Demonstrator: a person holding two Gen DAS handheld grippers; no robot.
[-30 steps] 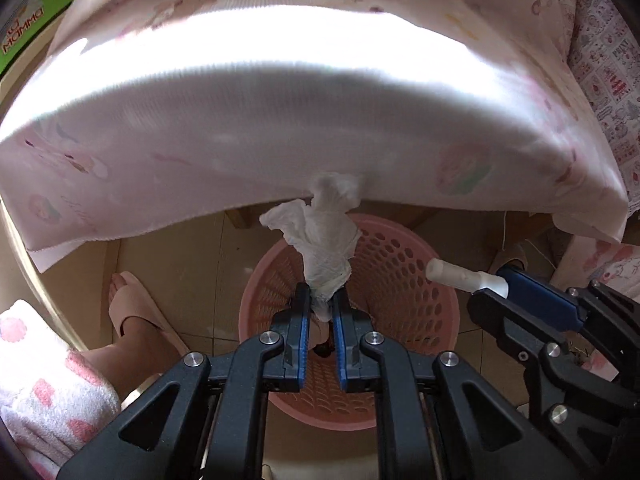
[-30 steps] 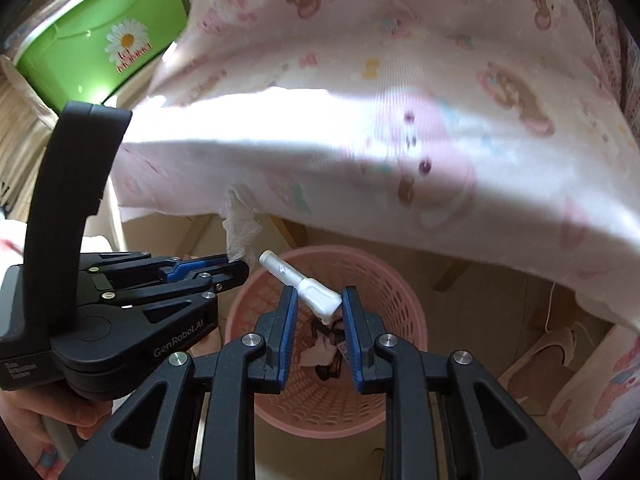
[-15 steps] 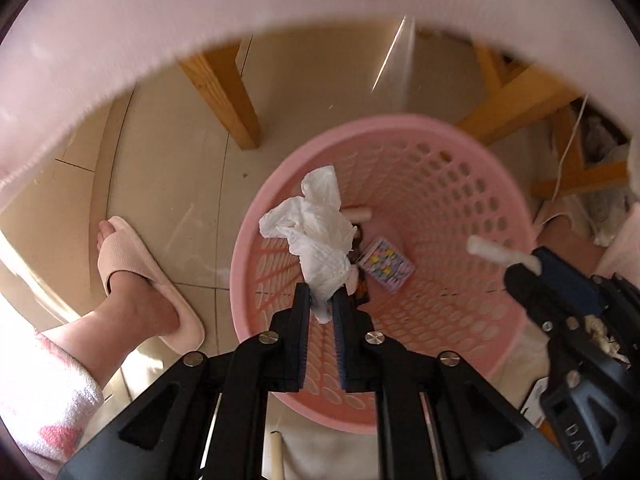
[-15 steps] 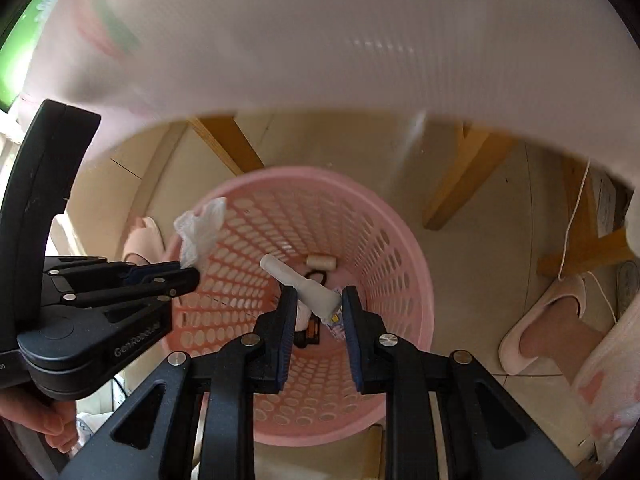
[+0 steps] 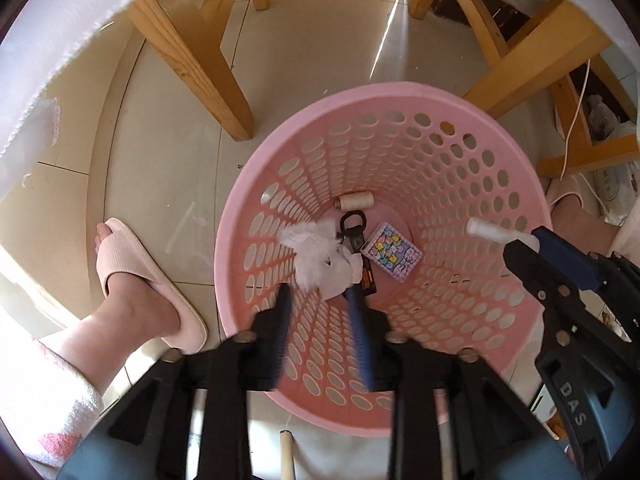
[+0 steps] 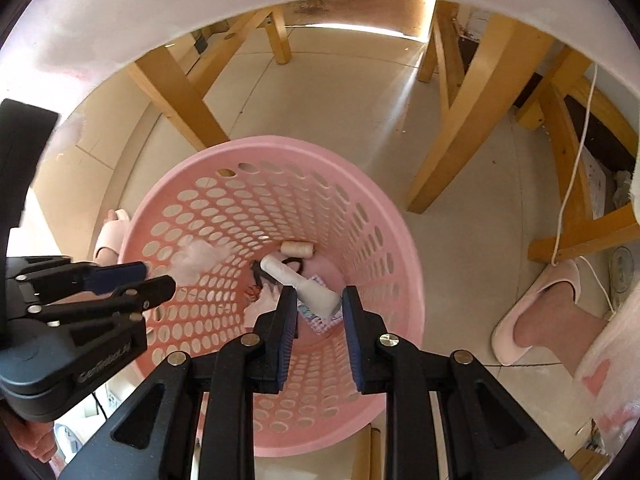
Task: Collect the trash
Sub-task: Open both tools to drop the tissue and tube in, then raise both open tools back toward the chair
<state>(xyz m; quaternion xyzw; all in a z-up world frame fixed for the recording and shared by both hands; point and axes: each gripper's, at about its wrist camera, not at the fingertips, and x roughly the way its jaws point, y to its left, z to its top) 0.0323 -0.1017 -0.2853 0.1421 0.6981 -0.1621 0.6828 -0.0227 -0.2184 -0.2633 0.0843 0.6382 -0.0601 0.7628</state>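
A pink perforated basket (image 5: 460,128) (image 6: 360,184) stands on the floor under both grippers. My left gripper (image 5: 318,296) is open above it; the crumpled white tissue (image 5: 320,258) has left the fingers and is blurred in the air, also in the right wrist view (image 6: 196,260). My right gripper (image 6: 318,296) has its jaws spread; the white tube (image 6: 300,280) lies between them, whether still gripped is unclear. It also shows in the left wrist view (image 5: 492,234). In the basket lie a thread spool (image 5: 354,201), a black clip (image 5: 352,226) and a patterned card (image 5: 392,250).
Wooden table legs (image 5: 192,56) (image 6: 472,120) stand behind the basket. A pink tablecloth edge (image 5: 60,32) hangs overhead. The person's slippered feet are left (image 5: 144,284) and right (image 6: 536,312) of the basket. A white cord (image 6: 576,160) hangs at the right.
Both grippers tipped down over the basket. The left jaws opened and let go of the tissue, which is falling. The right jaws have widened around the tube.
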